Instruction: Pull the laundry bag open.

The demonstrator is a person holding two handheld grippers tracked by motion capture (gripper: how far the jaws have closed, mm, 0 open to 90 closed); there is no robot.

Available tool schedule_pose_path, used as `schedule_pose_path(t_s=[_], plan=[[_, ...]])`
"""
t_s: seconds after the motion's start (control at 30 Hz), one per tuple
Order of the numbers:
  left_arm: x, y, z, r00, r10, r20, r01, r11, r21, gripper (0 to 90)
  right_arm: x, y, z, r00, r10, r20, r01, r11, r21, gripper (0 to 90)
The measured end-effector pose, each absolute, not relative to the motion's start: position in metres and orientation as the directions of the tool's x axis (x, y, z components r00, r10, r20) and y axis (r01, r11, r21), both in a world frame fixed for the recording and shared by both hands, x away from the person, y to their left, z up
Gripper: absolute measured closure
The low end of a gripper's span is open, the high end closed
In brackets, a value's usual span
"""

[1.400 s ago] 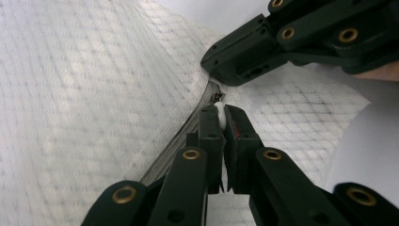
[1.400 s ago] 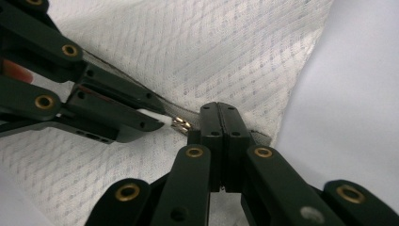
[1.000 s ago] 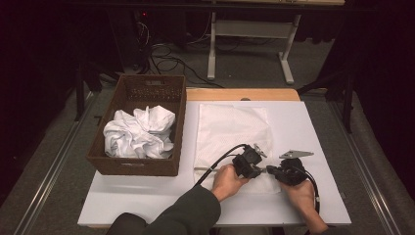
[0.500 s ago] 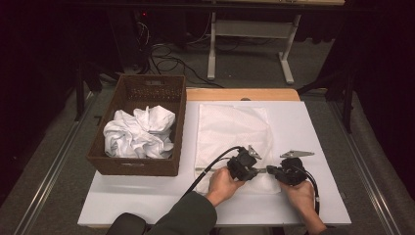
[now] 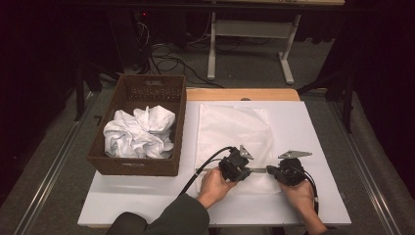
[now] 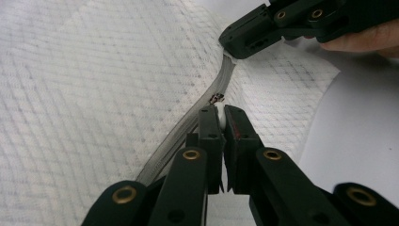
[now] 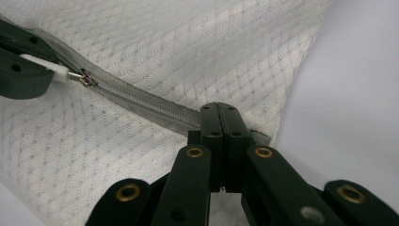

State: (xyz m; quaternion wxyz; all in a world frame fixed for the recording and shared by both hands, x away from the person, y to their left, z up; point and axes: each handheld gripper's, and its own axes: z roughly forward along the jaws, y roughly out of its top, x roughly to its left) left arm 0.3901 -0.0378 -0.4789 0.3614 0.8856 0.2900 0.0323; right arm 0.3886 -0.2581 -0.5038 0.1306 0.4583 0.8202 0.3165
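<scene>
Two hand-held grippers are on the job, both working the zipper (image 7: 141, 101) along the near edge of a white quilted pillowcase (image 5: 234, 132) that lies flat on the worktop (image 5: 313, 127), lower middle of the high view. The left hand-held gripper (image 6: 219, 115) has its jaws pinched down on the white zipper pull (image 6: 219, 113), with the little metal slider (image 6: 216, 98) just ahead of the tips. The right hand-held gripper (image 7: 220, 117) is clamped fully shut on the end of the zipper tape, right at the corner of the cover, lower centre of its own view. So one anchors, one pulls.

My read: this is mid-zip. The stretch of tape between the two grippers looks closed and taut, so the left one seems to be dragging the slider away from the anchored corner, toward the left in the high view. I can't tell how much track is left.

Next move, I'd guess, calls for keeping the right grip firm so the tape stays straight, and pulling the tab in line with the teeth, low and steady, or the fabric will bunch up.

Over at the left of the high view sits a brown wicker basket (image 5: 129, 164) with crumpled white cloth (image 5: 139, 134) in it.
</scene>
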Motion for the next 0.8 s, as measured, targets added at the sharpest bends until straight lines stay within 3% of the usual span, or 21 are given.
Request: schedule_pose_path(t_s=[0.17,0.8], plan=[[0.395,-0.034,-0.478,0.824,0.542,-0.163,0.506,-0.576,0.642,86.2,0.384,-0.252,-0.503,-0.540,0.841,0.019,0.657,0.407,0.635,90.0],[0.399,-0.014,-0.473,0.820,0.539,-0.192,0.522,-0.566,0.638,86.2,0.386,-0.255,-0.504,-0.547,0.836,0.046,0.657,0.395,0.642,90.0]])
